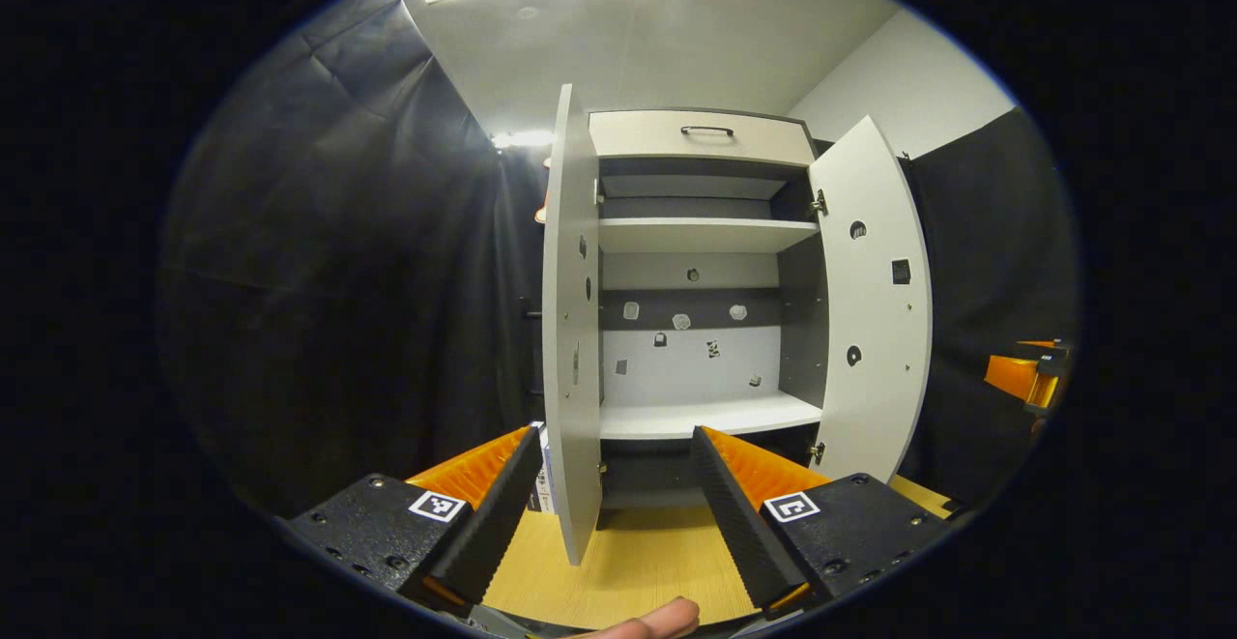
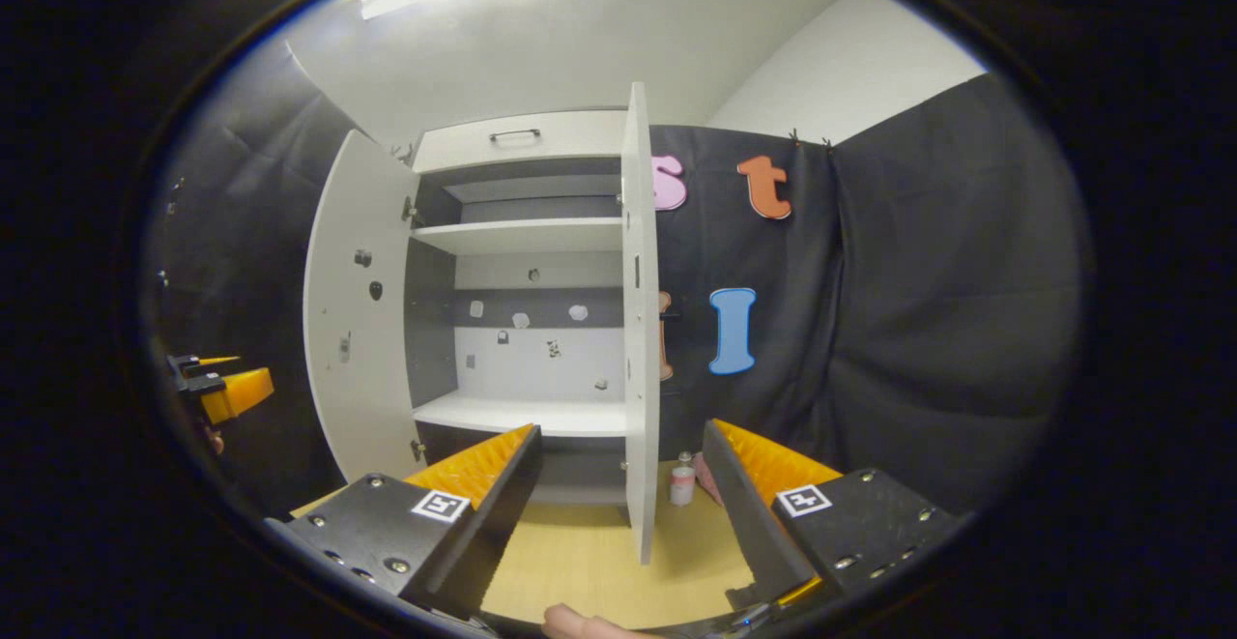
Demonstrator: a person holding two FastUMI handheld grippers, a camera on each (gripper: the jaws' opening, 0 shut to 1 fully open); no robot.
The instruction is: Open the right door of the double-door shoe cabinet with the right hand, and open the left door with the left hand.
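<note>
The shoe cabinet (image 1: 701,233) stands on a pale wooden floor (image 1: 638,562) against the black cloth wall, and both of its doors are swung wide open. In the left gripper view the left door (image 1: 572,330) is seen nearly edge-on, its free edge pointing toward the camera and reaching down between the two fingers of the left gripper (image 1: 604,513); the fingers are spread apart with a gap on either side of the door's edge, so they hold nothing. The right door (image 1: 875,301) stands open at the far side, its inner face with hinge holes showing. Inside are a white upper shelf (image 1: 705,233) and a white lower shelf (image 1: 710,417), with small marks on the back panel that are too small to identify. Above the doors is a drawer (image 1: 701,136) with a dark handle. At the right edge of this view the other gripper shows, well apart from the cabinet. In the right gripper view the right door (image 2: 640,330) is likewise edge-on, its free edge dropping between the spread fingers of the right gripper (image 2: 623,513), which grip nothing. The left door (image 2: 362,320) is open on the far side. A small bottle (image 2: 682,484), possibly with a pink label, stands on the floor just beside the right door. A fingertip (image 1: 657,620) shows at the bottom edge.
</note>
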